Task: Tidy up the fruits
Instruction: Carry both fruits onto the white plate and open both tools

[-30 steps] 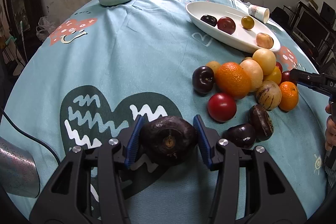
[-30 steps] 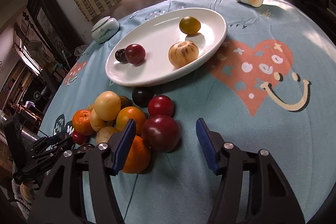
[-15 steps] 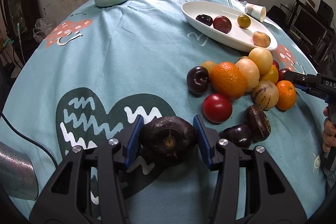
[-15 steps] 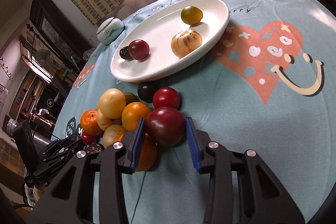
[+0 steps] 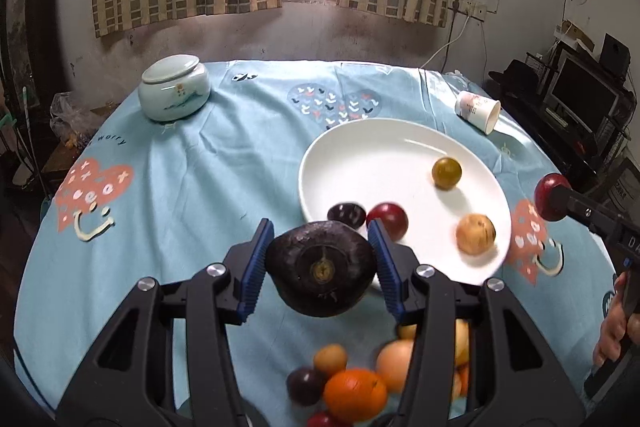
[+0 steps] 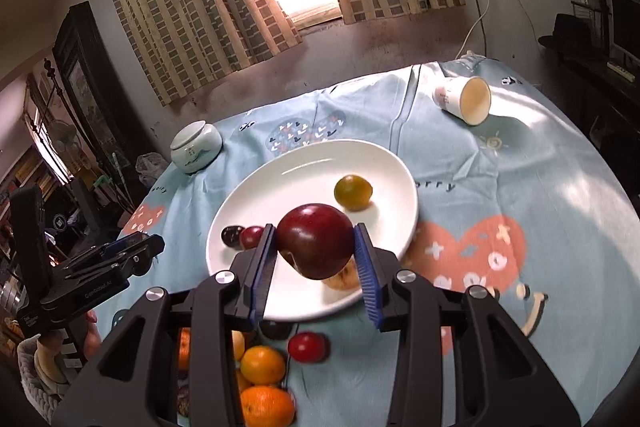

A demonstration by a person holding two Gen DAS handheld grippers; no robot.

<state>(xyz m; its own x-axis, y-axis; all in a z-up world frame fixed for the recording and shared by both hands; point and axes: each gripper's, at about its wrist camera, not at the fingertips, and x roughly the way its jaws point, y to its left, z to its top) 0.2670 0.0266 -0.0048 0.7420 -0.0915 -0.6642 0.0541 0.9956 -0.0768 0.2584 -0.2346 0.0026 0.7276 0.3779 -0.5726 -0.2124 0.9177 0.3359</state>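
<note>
Left wrist view: left gripper [image 5: 320, 263] pinches a dark fruit [image 5: 321, 274]; right gripper [image 6: 316, 257] clamps a red plum [image 6: 315, 239] above the plate [image 5: 360, 155] holding four fruits; fruit pile [image 5: 352, 383] remains.

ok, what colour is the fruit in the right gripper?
Dark red, glossy. The fruit sits clamped in the right gripper, clearest in the right wrist view.

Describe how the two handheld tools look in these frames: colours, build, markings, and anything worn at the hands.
Both the left tool and the right tool are matte black plastic with triangular cut-outs in the arms, silver round screw heads at the joints and ribbed blue pads on the fingers. White lettering marks the side of each body. A pale knitted cuff shows at the left hand.
</note>
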